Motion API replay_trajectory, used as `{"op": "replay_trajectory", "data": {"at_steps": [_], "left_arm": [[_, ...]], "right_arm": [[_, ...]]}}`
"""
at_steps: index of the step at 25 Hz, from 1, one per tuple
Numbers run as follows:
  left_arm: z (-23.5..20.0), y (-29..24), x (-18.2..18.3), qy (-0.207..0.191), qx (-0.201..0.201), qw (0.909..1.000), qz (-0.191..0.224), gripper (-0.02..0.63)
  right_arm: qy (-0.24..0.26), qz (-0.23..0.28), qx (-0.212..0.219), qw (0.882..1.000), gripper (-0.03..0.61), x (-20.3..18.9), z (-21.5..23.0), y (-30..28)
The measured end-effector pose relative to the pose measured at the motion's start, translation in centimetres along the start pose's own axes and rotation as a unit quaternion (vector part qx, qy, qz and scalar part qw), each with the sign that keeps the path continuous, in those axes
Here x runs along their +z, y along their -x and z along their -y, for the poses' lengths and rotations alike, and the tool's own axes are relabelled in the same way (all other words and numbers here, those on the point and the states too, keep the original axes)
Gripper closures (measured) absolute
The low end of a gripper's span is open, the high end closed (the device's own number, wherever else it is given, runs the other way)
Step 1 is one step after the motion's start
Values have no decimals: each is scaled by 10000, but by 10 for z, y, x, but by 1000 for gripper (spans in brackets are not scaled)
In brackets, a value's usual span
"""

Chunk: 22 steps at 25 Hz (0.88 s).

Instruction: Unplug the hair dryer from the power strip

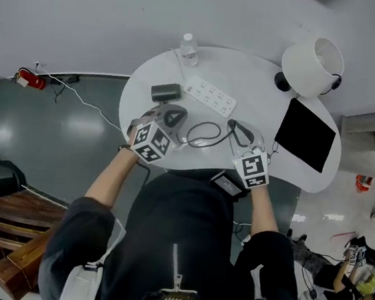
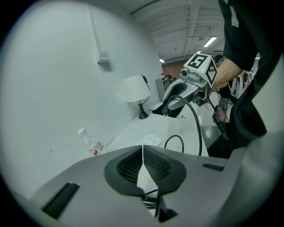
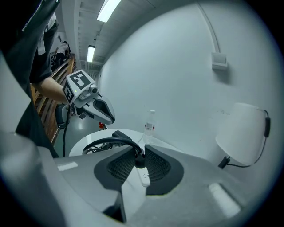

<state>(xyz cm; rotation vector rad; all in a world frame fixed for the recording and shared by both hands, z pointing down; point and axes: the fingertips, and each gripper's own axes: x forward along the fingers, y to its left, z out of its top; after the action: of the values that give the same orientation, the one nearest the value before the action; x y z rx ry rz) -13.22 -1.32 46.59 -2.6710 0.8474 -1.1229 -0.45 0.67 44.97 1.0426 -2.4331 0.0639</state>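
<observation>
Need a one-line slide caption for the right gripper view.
Right gripper clamps the black cord over the white power strip; left gripper in the background.

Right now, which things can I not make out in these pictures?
- Head view: the sockets of the white plastic power strip are too small to tell whether any plug is in.
- Right gripper view: the right gripper, its jaws shut on the black round cable, hides most of that strip.
- Left gripper view: the left gripper body cuts off the cable below its shut jaws.
</observation>
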Motion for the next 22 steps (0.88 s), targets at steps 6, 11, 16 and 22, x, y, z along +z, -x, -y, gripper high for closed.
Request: {"op": "replay_trajectory", "data": {"at_steps": [6, 11, 16, 22], "left_arm": [[9, 6, -12, -37, -29, 9999, -98, 597], [12, 7, -15, -26, -64, 9999, -108, 595], [14, 6, -17, -20, -68, 9999, -127, 595], [21, 3, -23, -5, -109, 9997, -206, 596]], "right_arm": [[-4, -97, 97, 9999, 518, -8, -4, 7], [-17, -118, 131, 9998, 518, -9, -6, 8], [33, -111, 168, 9998, 518, -8, -6, 7], [47, -101, 218, 9997, 518, -8, -5, 4]]}}
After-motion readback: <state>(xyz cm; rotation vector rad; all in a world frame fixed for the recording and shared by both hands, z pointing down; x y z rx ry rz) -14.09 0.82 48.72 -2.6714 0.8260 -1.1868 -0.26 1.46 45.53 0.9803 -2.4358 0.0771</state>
